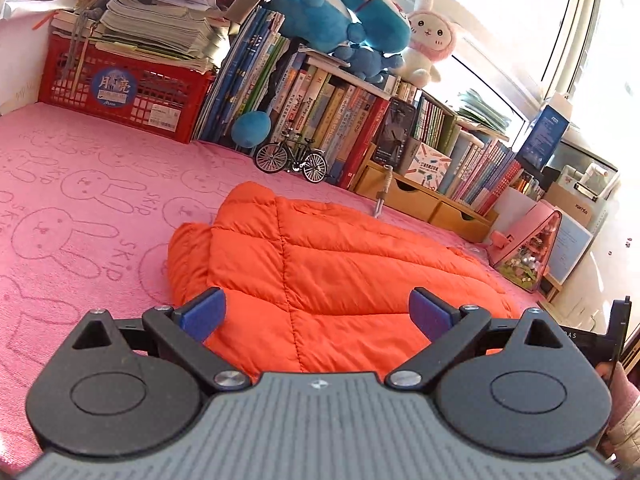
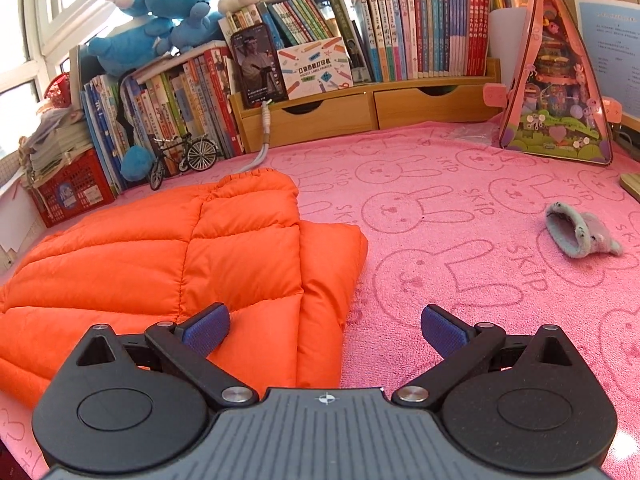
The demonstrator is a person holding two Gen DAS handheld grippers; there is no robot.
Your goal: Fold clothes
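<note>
An orange quilted puffer jacket lies folded on the pink rabbit-print cloth. My left gripper hovers open over the jacket's near edge, blue pads wide apart, nothing between them. In the right wrist view the same jacket fills the left half, its folded edge running down the middle. My right gripper is open too, its left pad over the jacket's corner, its right pad over bare cloth.
Books, a red crate, blue and pink plush toys, a model bicycle, a phone and wooden drawers line the far edge. A small grey knitted item lies right. A pink triangular toy house stands back right.
</note>
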